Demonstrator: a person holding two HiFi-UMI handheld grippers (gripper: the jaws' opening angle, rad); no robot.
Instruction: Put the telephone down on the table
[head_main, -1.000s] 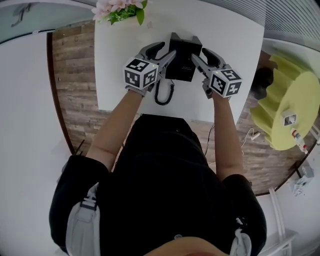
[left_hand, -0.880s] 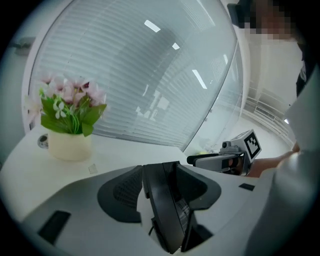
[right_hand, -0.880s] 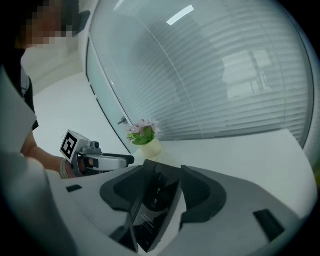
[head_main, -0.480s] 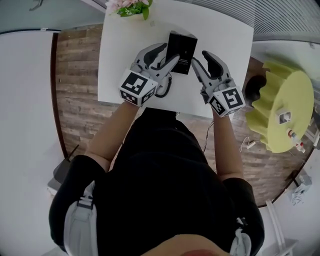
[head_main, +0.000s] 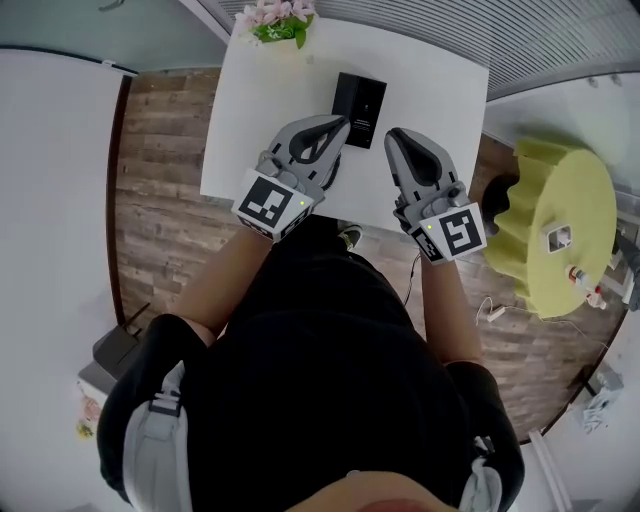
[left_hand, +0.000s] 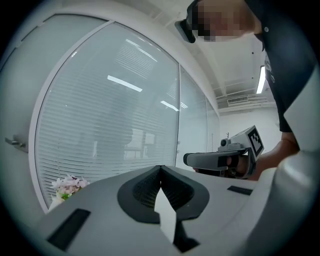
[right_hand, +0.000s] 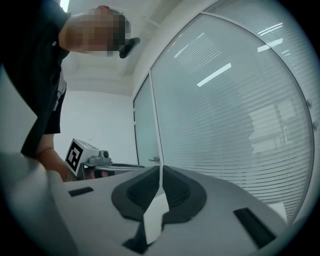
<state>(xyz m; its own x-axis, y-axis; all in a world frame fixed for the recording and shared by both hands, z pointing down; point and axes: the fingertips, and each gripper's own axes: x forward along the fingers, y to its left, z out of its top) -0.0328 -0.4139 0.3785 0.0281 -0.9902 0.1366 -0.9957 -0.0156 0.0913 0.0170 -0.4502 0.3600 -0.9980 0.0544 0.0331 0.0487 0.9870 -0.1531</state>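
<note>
The black telephone (head_main: 360, 108) lies flat on the white table (head_main: 440, 90), with neither gripper touching it. My left gripper (head_main: 340, 125) hangs above the table's near edge, just left of the telephone, and is shut on nothing. My right gripper (head_main: 392, 135) is held to the telephone's right; its jaws are closing, nearly together, with nothing between them. In the left gripper view the jaws of that gripper (left_hand: 160, 167) meet at the tip and point level at a glass wall. The right gripper view shows that gripper (right_hand: 161, 167) just as empty.
A pot of pink flowers (head_main: 275, 20) stands at the table's far left corner and also shows in the left gripper view (left_hand: 67, 185). A yellow-green round stool (head_main: 560, 230) sits to the right on the wooden floor. A glass wall with blinds (left_hand: 110, 110) runs behind the table.
Both grippers left the telephone's sides, rose toward the person and closed. The telephone stays where it lay on the table.
</note>
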